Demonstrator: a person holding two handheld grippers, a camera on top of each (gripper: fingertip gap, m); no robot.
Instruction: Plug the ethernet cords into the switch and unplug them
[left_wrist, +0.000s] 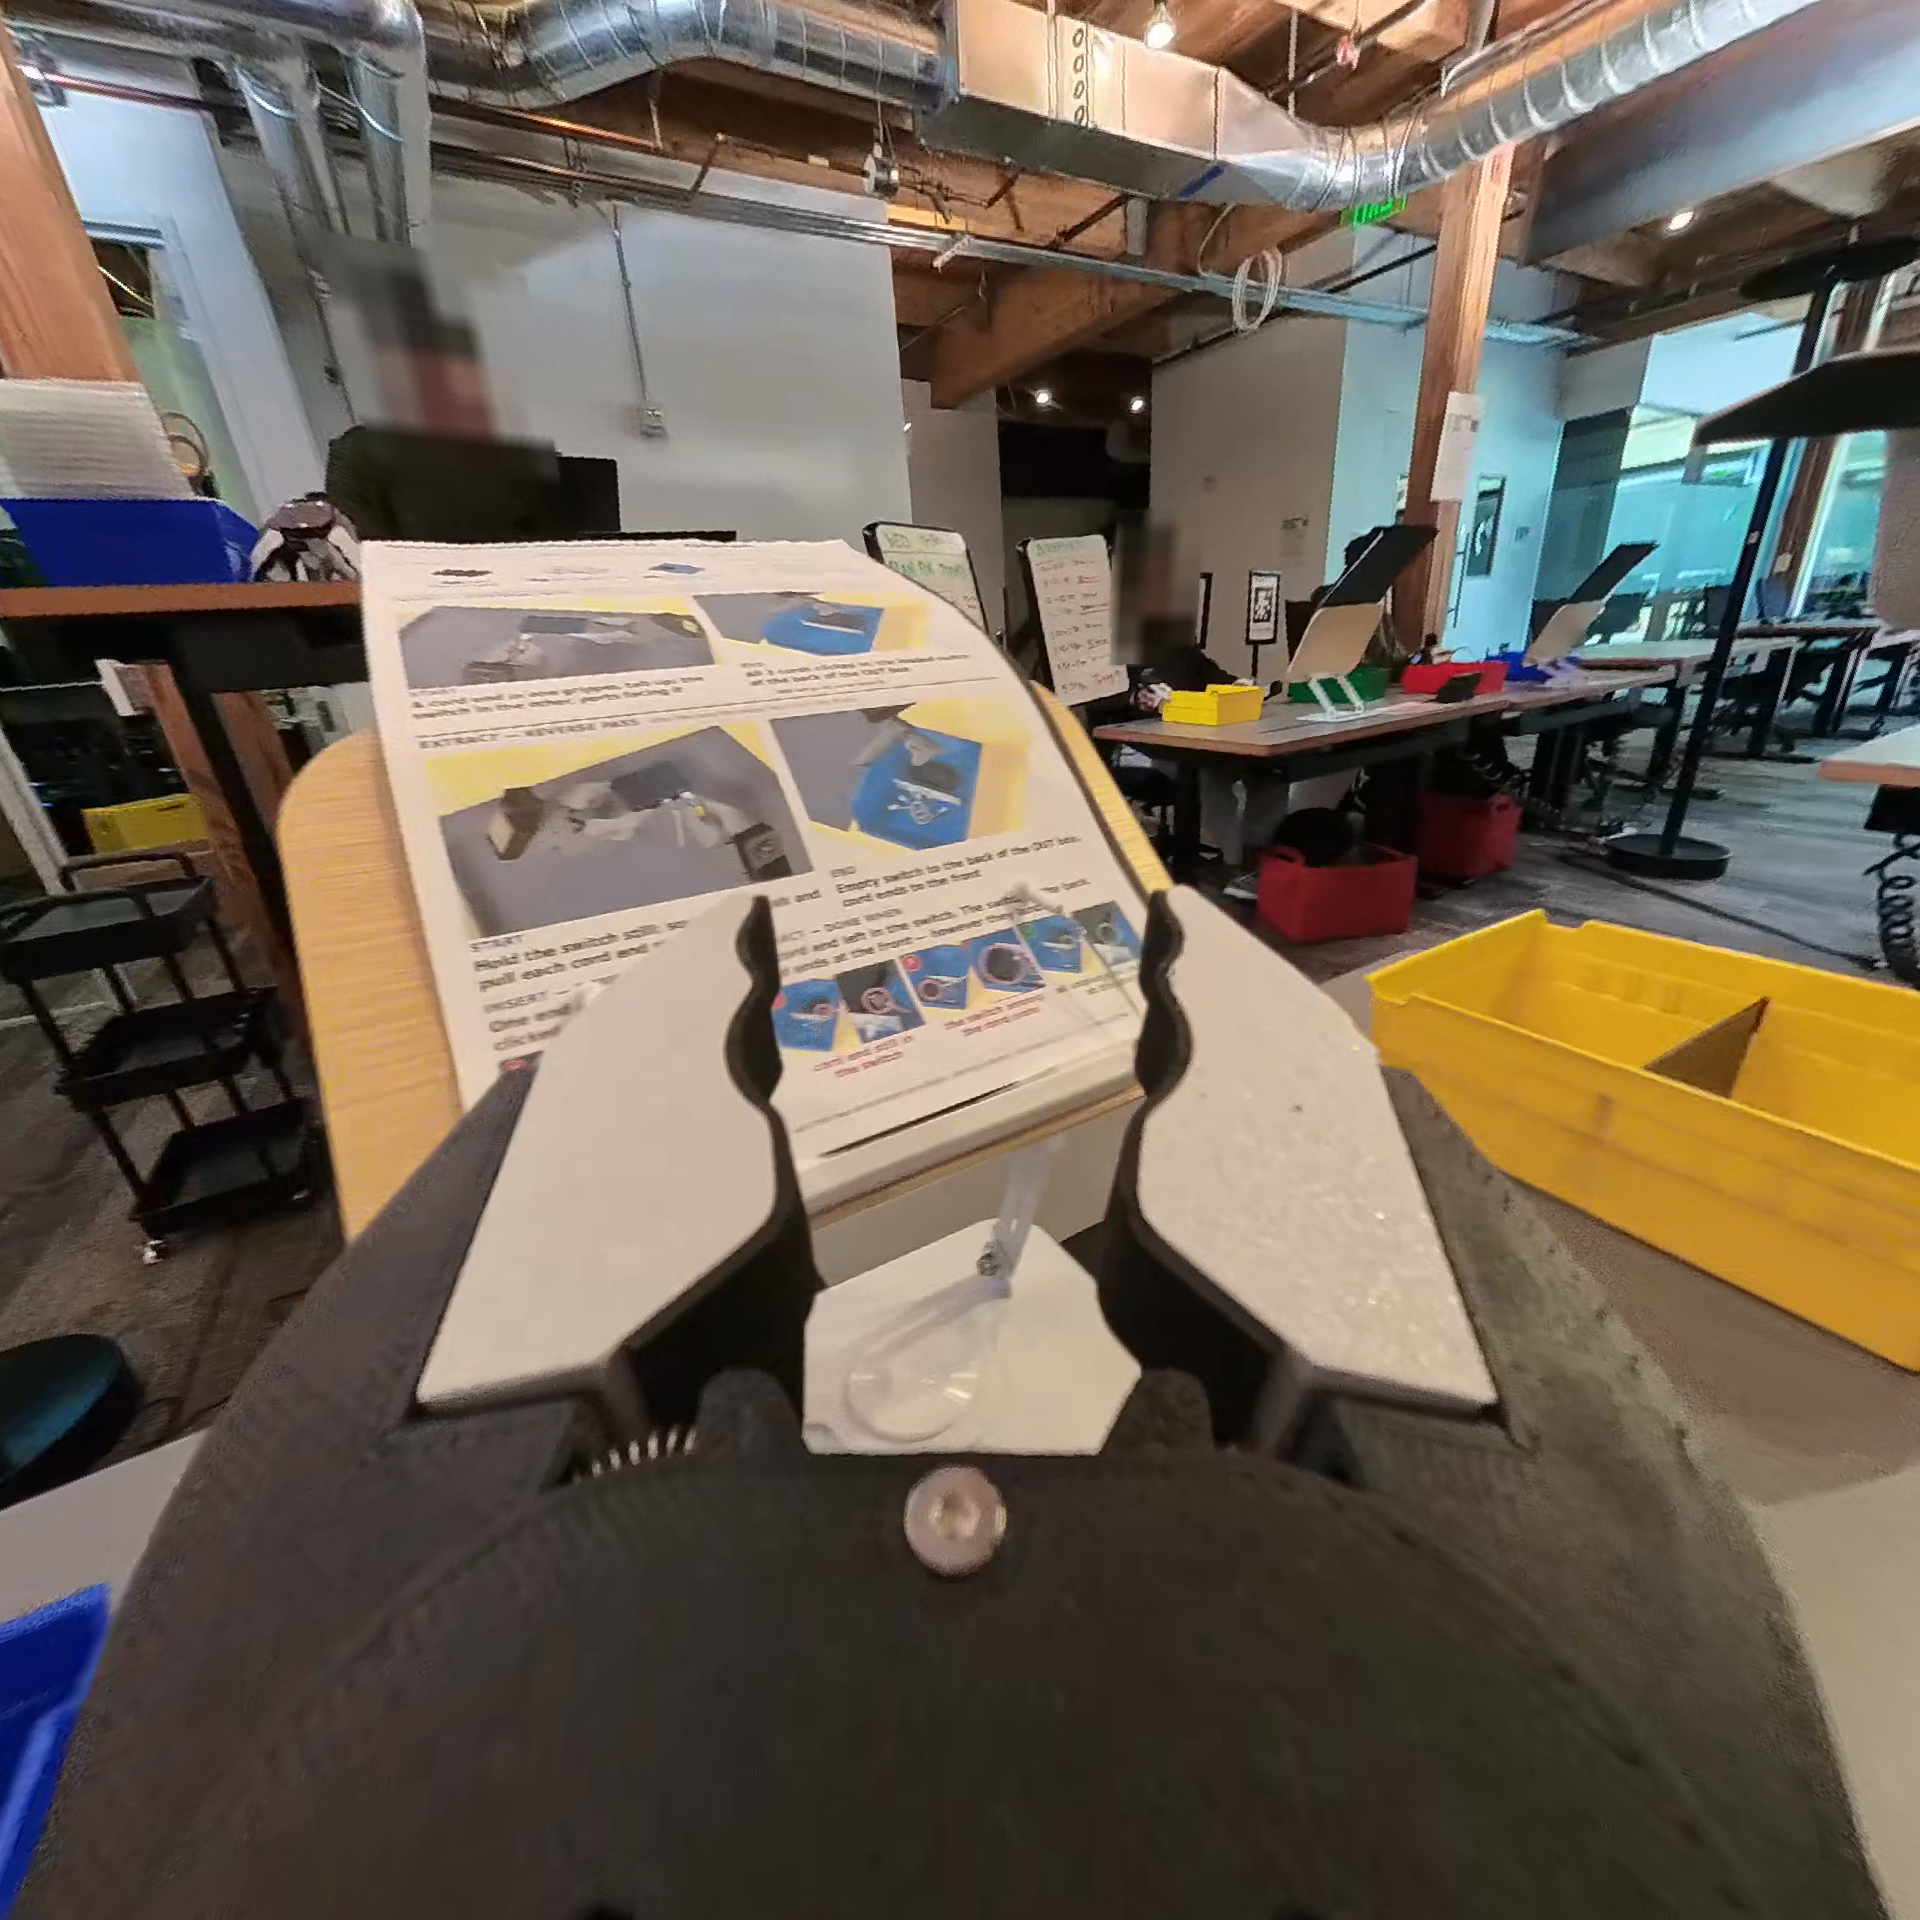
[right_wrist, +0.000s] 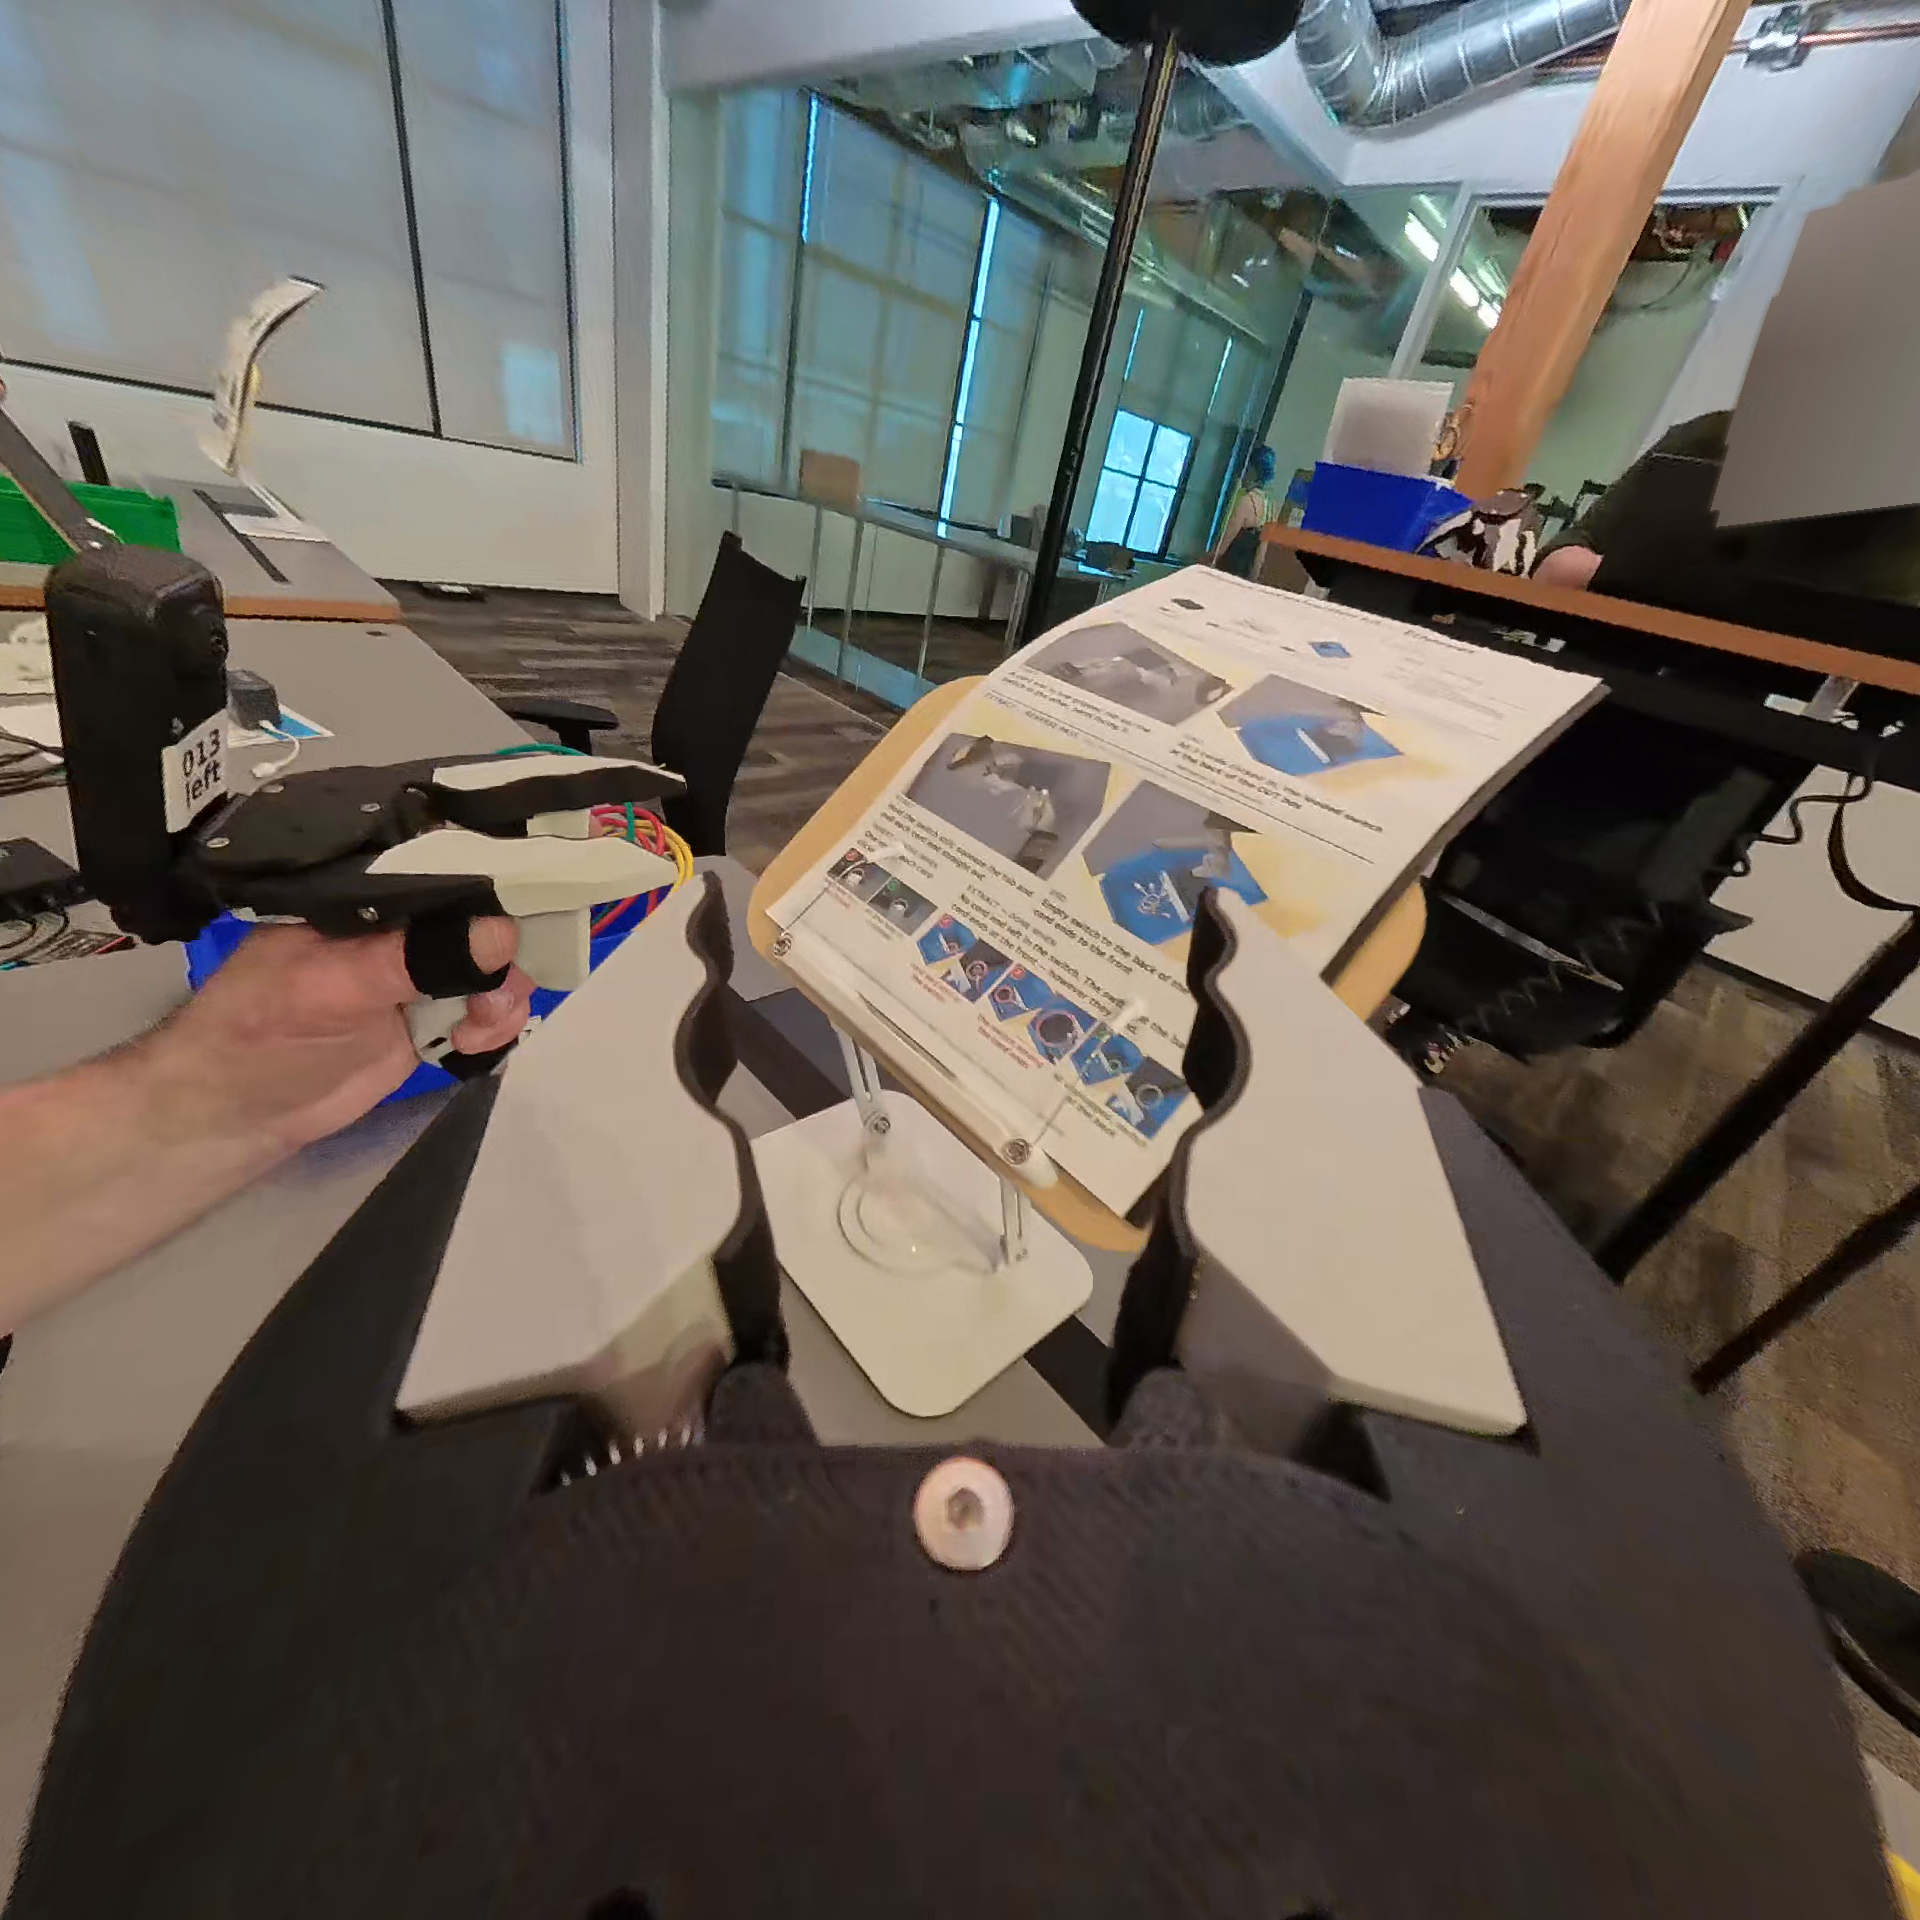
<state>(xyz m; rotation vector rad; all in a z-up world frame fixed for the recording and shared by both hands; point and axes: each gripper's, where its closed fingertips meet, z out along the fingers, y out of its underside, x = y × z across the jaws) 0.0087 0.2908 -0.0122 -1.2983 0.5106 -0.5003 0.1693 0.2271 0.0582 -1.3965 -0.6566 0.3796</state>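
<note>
My left gripper (left_wrist: 961, 914) is open and empty, held up in front of an instruction sheet on a stand (left_wrist: 727, 831). My right gripper (right_wrist: 951, 904) is open and empty, also facing that sheet (right_wrist: 1174, 831). The left gripper also shows in the right wrist view (right_wrist: 665, 831), held by a hand at the left, its jaws apart. Behind it, coloured ethernet cords (right_wrist: 644, 842) lie in a blue bin (right_wrist: 223, 956). I see no switch in either view.
A yellow bin (left_wrist: 1662, 1101) with a cardboard divider sits on the grey table at right in the left wrist view. The stand's white base (right_wrist: 925, 1268) rests on the table. A black chair (right_wrist: 717, 686) stands beyond the table. Other tables with bins stand farther off.
</note>
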